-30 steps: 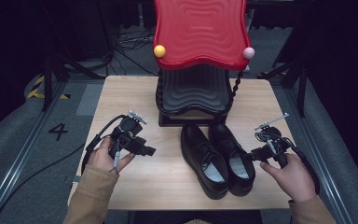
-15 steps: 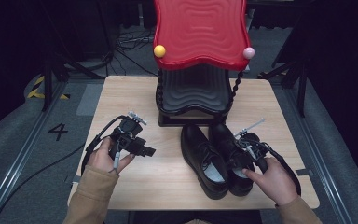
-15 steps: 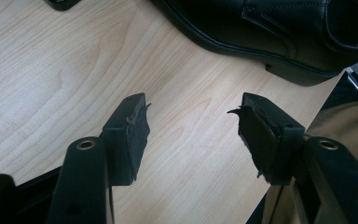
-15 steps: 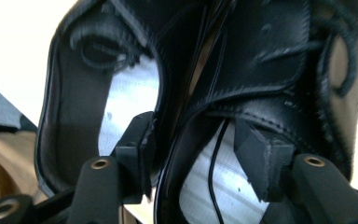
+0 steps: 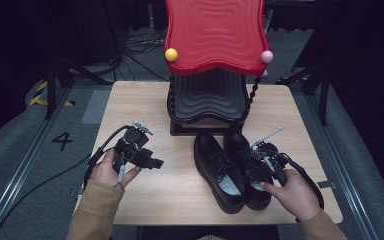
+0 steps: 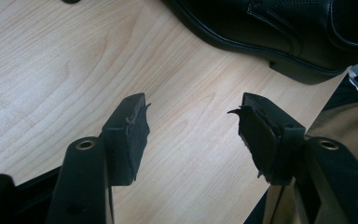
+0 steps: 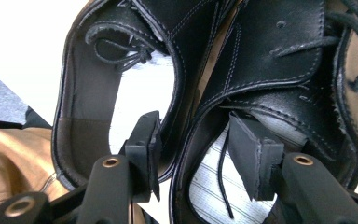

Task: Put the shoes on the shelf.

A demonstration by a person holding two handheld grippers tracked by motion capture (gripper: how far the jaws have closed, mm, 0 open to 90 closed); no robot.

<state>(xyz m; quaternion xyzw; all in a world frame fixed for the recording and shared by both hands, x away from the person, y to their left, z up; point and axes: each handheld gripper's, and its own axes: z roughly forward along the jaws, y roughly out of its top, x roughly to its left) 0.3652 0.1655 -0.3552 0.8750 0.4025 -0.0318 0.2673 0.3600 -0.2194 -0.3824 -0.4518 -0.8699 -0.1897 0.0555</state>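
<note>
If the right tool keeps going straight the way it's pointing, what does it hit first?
The right tool is open, its jaws straddling the touching inner walls of the two black shoes: one jaw over each shoe's opening. Going straight on, it would probably meet those walls first, though depth is hard to judge.

A pale wooden bench (image 5: 145,192) stands on grey carpet (image 5: 25,165) marked "4" (image 5: 62,140). Black cables (image 5: 140,42) and yellow-black tape (image 5: 40,94) lie in the dark surround.
</note>
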